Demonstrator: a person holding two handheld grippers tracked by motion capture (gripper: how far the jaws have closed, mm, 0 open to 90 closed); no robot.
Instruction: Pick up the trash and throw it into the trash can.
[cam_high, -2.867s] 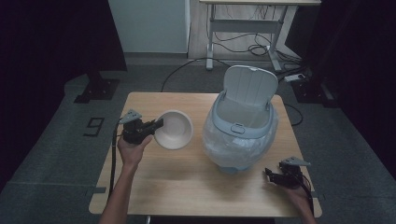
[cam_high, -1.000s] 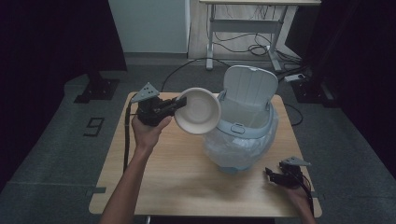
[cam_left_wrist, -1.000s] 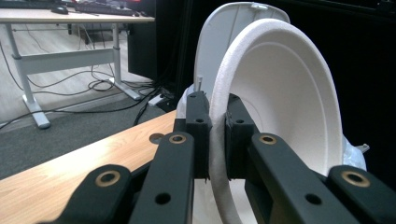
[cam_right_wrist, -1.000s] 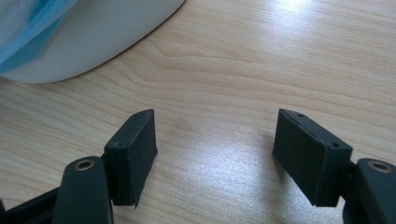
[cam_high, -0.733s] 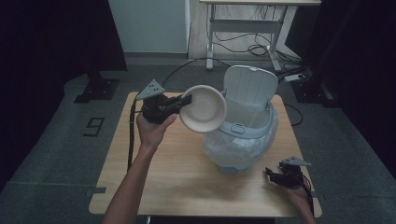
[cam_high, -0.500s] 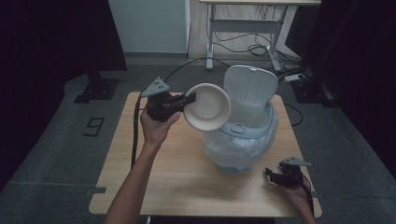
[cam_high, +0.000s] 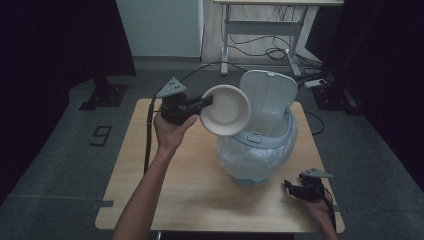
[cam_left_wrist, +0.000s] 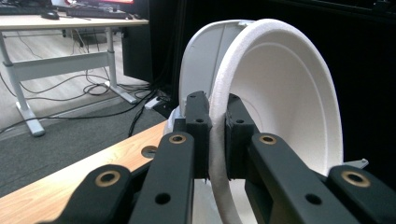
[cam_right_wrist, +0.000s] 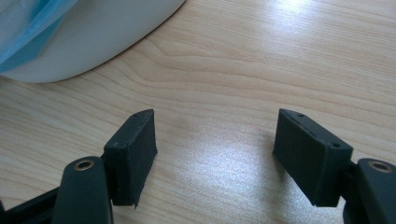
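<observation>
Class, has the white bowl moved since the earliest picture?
Yes. The bowl has left the table, lifted rightward to the bin, tilted on edge.

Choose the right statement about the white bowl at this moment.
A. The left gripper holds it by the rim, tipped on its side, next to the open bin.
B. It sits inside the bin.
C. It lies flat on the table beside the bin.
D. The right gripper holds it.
A: the left gripper pinches the rim of the white bowl, which stands on edge in the air beside the open bin.

The bowl (cam_high: 225, 110) hangs left of the bin (cam_high: 260, 145) — the bin stands on the table (cam_high: 200, 190).
</observation>
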